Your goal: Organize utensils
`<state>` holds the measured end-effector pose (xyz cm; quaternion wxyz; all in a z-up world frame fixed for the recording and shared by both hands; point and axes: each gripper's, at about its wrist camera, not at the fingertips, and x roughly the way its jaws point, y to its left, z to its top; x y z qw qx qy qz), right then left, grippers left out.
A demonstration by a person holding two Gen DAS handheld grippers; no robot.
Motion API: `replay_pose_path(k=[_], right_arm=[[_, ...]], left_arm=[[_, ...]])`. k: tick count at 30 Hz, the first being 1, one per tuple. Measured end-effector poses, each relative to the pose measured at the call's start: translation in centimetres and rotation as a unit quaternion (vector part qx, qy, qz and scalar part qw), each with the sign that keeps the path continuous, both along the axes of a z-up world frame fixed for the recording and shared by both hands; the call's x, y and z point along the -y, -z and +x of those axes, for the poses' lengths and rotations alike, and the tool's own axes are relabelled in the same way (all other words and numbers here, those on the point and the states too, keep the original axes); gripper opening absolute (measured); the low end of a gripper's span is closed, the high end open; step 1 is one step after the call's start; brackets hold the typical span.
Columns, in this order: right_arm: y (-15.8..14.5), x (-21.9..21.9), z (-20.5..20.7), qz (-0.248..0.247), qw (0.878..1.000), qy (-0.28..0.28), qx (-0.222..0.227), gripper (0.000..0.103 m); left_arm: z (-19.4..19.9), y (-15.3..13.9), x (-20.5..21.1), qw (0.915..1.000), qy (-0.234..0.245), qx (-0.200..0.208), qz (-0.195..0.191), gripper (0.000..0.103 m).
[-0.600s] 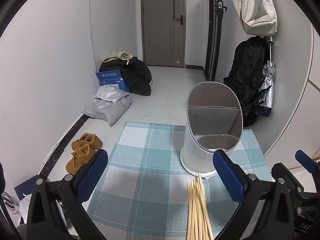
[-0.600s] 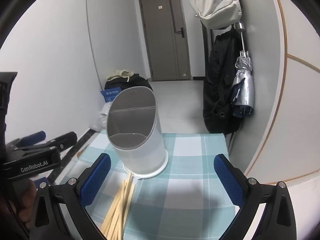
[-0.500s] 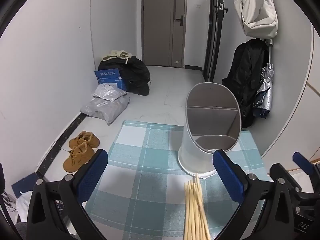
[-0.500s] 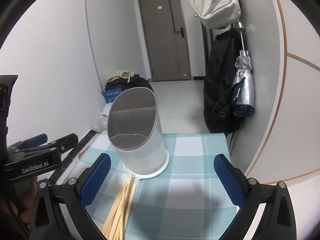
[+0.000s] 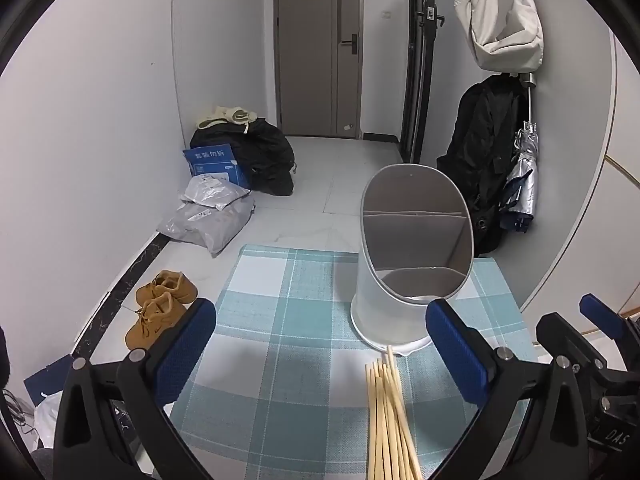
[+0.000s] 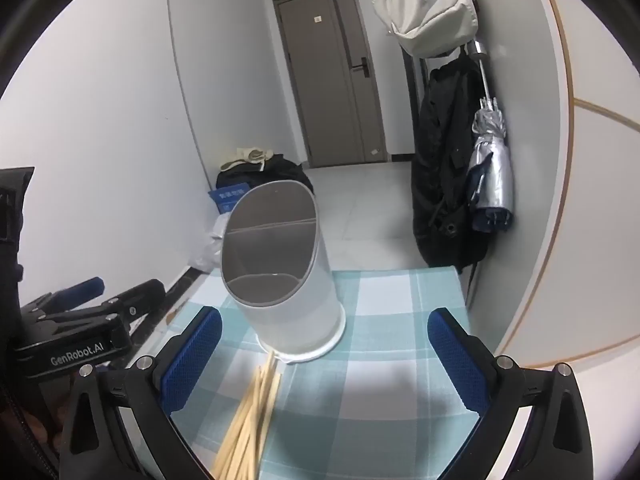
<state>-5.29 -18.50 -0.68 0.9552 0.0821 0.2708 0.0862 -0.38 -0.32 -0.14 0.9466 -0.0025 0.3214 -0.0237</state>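
A white utensil holder point(image 5: 404, 280) with a slanted grey-rimmed mouth and inner dividers stands upright on a blue-checked tablecloth point(image 5: 280, 320); it also shows in the right wrist view point(image 6: 288, 280). A bundle of several wooden chopsticks point(image 5: 390, 412) lies flat on the cloth with tips touching the holder's base, also seen in the right wrist view point(image 6: 256, 412). My left gripper point(image 5: 320, 352) is open and empty above the cloth, left of the chopsticks. My right gripper point(image 6: 324, 352) is open and empty, above the chopsticks and holder base.
The table's far edge point(image 5: 296, 249) drops to a tiled floor with brown shoes point(image 5: 160, 312), grey parcels point(image 5: 212, 216) and black bags point(image 5: 256, 152). A wall with a hanging coat point(image 5: 480, 152) and umbrella point(image 5: 524, 184) borders the table on the right.
Both grippers have risen and tilted slightly, so the holder and chopsticks sit a little lower and farther in view. Nothing on the table has moved.
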Motion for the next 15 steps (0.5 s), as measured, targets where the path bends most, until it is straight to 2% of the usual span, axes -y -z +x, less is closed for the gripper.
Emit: replay_pose_path(k=[15], right_arm=[[-0.85,0.34,-0.71,0.001,1.000,0.008,0.024,0.103]], left_arm=[[-0.10,-0.06,-0.15,0.9999,-0.008,0.005,-0.013,0.102]])
